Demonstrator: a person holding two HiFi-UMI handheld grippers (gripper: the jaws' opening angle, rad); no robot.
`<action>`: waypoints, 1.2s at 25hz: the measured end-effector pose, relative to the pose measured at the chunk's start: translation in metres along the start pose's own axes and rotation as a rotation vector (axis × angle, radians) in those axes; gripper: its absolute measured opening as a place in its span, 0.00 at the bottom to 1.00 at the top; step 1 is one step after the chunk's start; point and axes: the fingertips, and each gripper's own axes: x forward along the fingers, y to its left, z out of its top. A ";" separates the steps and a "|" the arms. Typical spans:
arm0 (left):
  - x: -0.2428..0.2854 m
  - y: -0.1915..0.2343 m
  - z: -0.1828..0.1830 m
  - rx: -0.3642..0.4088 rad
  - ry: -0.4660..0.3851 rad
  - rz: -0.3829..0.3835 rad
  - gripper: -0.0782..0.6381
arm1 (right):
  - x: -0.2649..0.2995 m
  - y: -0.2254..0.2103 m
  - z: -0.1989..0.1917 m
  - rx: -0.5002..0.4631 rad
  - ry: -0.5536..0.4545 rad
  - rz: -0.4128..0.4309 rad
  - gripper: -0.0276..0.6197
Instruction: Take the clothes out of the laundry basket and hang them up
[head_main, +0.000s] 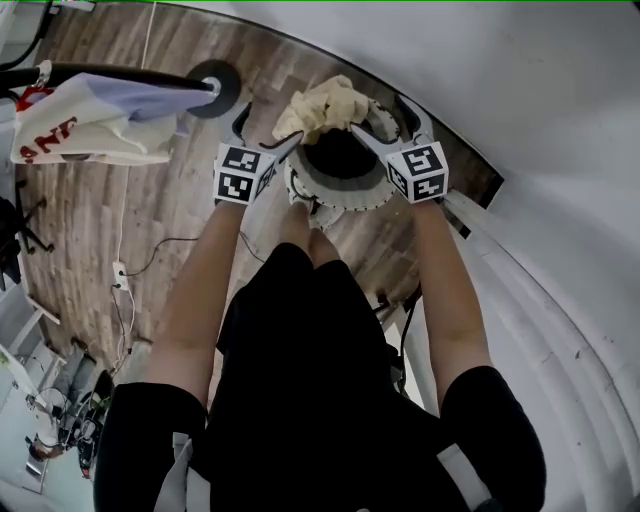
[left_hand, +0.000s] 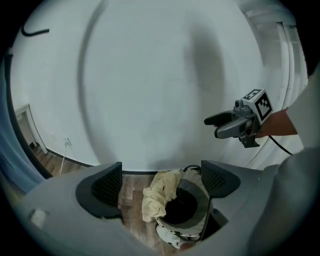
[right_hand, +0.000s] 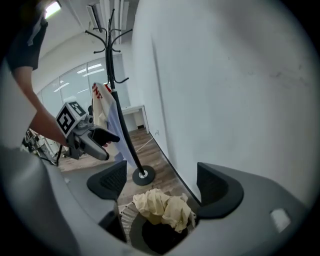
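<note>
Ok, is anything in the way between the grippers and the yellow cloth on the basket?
Nothing visible. Left gripper and right gripper hang open above the yellow cloth draped over the laundry basket rim, only air between.

Three downward views, laundry basket (head_main: 345, 196) in common.

Laundry basket (head_main: 360, 200): round, pale slotted wall, dark inside, upright on the wood floor close by the white wall. Cream garment (head_main: 322, 105): crumpled, draped over the basket's rim at about 11 o'clock in the head view, part hanging down the outside, part lapping over the opening. Coat stand (head_main: 130, 75): black pole on a round base, at about 10 o'clock from the basket and near it, carrying a white garment with red print (head_main: 60, 130) and pale blue cloth (head_main: 150, 100) just beside it on the pole.
</note>
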 end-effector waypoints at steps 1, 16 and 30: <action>0.018 0.006 -0.013 -0.001 0.022 -0.002 0.81 | 0.015 -0.005 -0.014 -0.009 0.023 0.009 0.72; 0.189 0.058 -0.140 -0.122 0.254 -0.060 0.81 | 0.191 -0.032 -0.172 -0.085 0.374 0.156 0.60; 0.263 0.069 -0.204 -0.248 0.447 -0.083 0.74 | 0.263 -0.058 -0.252 -0.070 0.613 0.209 0.54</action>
